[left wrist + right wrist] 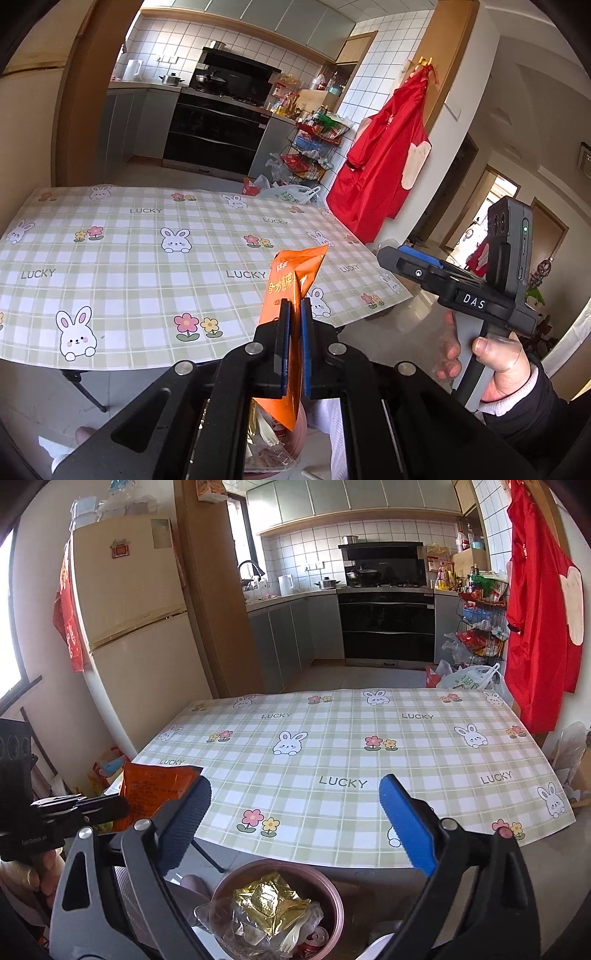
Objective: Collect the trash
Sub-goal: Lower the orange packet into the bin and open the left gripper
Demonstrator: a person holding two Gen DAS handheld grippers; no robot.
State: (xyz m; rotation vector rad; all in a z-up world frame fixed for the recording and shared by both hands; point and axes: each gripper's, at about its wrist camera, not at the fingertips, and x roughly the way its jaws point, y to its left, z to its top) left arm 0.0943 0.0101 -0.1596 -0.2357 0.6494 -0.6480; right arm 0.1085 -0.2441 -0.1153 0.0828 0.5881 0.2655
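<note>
My left gripper (pixel 294 308) is shut on an orange snack wrapper (pixel 291 280), which hangs upright between the blue pads above a pinkish-brown trash bin (pixel 295 432) below the table's near edge. The wrapper also shows in the right wrist view (pixel 155 790), at the left. My right gripper (pixel 295 797) is open and empty, above the same bin (pixel 334 897), which holds a gold foil wrapper (pixel 269 904), clear plastic, a fork and a can. The right gripper also shows in the left wrist view (pixel 424 266), to the right of the wrapper.
The table with a green checked bunny cloth (pixel 332 746) lies ahead. A red apron (pixel 384 162) hangs on the wall at the right. A fridge (pixel 133 627) stands at the left. Plastic bags (pixel 465 677) and a wire rack (pixel 480 627) stand beyond the table.
</note>
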